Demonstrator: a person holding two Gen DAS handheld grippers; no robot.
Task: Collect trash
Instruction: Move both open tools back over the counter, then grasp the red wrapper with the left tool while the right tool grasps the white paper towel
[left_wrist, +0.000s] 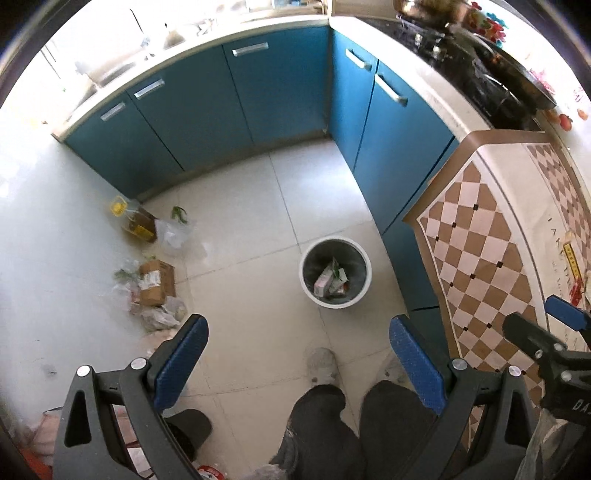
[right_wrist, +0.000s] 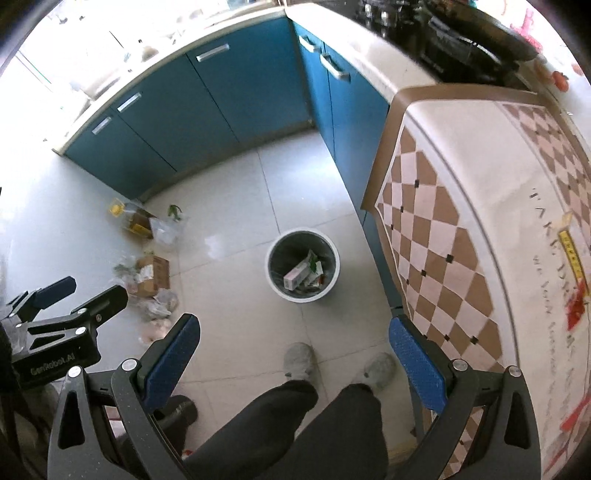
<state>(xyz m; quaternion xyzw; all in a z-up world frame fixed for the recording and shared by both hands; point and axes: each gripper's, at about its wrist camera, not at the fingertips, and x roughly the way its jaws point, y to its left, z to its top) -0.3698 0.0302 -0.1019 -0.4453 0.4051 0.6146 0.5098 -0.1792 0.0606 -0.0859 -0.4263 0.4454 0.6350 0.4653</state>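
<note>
A round white trash bin (left_wrist: 364, 254) (right_wrist: 334, 254) stands on the tiled floor with cartons (left_wrist: 330, 282) (right_wrist: 303, 275) inside. Litter lies on the floor to its left: a cardboard box (left_wrist: 157, 282) (right_wrist: 153, 277), crumpled plastic bags (left_wrist: 159, 317) (right_wrist: 159, 306), a clear bag (left_wrist: 173, 232) (right_wrist: 164, 229), a green scrap (left_wrist: 179, 213) (right_wrist: 174, 211) and an oil bottle with a yellow cap (left_wrist: 135, 219) (right_wrist: 131, 218). My left gripper (left_wrist: 299, 363) (right_wrist: 79, 295) is open and empty, high above the floor. My right gripper (right_wrist: 295, 356) (left_wrist: 541, 319) is open and empty too.
Blue cabinets (left_wrist: 207, 107) (right_wrist: 184, 103) wrap the back and right. A table with a checkered cloth (left_wrist: 491, 240) (right_wrist: 461, 221) stands at the right, and a stove with a pan (left_wrist: 491, 70) beyond it. A person's legs and slippers (left_wrist: 321, 363) (right_wrist: 299, 360) are below.
</note>
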